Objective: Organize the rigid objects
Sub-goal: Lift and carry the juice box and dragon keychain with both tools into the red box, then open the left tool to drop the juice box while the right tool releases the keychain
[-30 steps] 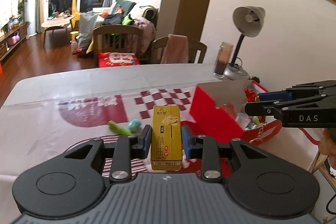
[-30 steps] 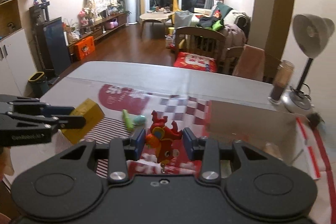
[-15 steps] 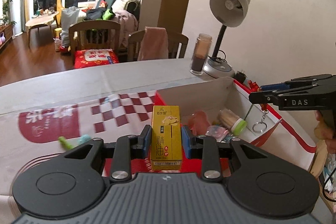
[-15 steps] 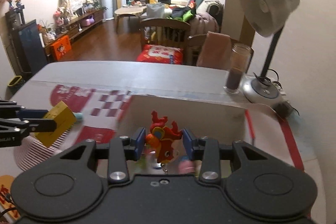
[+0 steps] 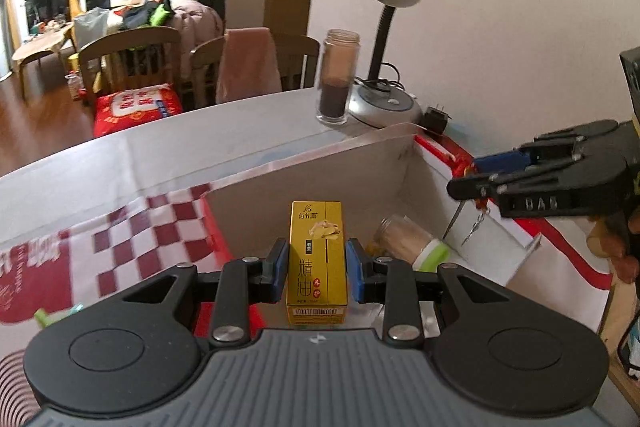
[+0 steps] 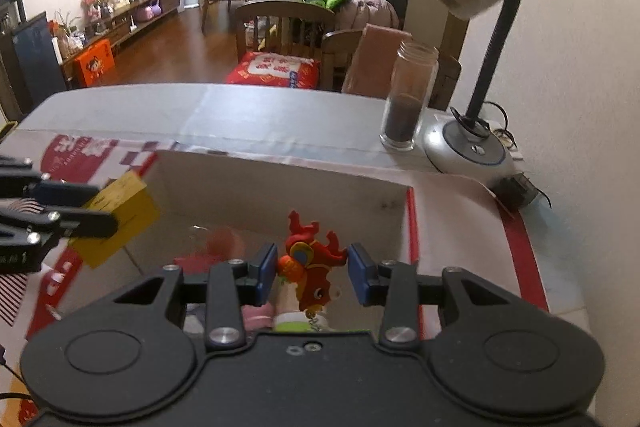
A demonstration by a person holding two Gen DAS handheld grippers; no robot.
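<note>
**Both grippers loaded, hovering over the open box**

I am holding a yellow carton [image 5: 317, 259] upright in my left gripper [image 5: 317, 269], the blue pads [image 5: 280, 269] pressing on its two sides. My right gripper [image 6: 313, 269] is clamping a red dragon keychain [image 6: 310, 267]; its metal ring is dangling below the pads. In the left wrist view the right gripper is reaching in from the right edge, above the box's near right rim.

Under both grippers the cardboard box [image 6: 280, 187] is standing open, white inside, red on its outer faces and flaps. Inside it I am seeing a clear jar with a green lid [image 5: 412, 243] lying on its side, plus a pinkish item too blurred to name.

The box's far wall is rising between the grippers and a glass jar [image 6: 408, 99] of dark contents, which is standing just beside the desk lamp [image 6: 472, 27] base. Left of the box the red-and-white checked cloth [image 5: 120, 247] is covering the table [image 6: 200, 107], with open room there.
</note>
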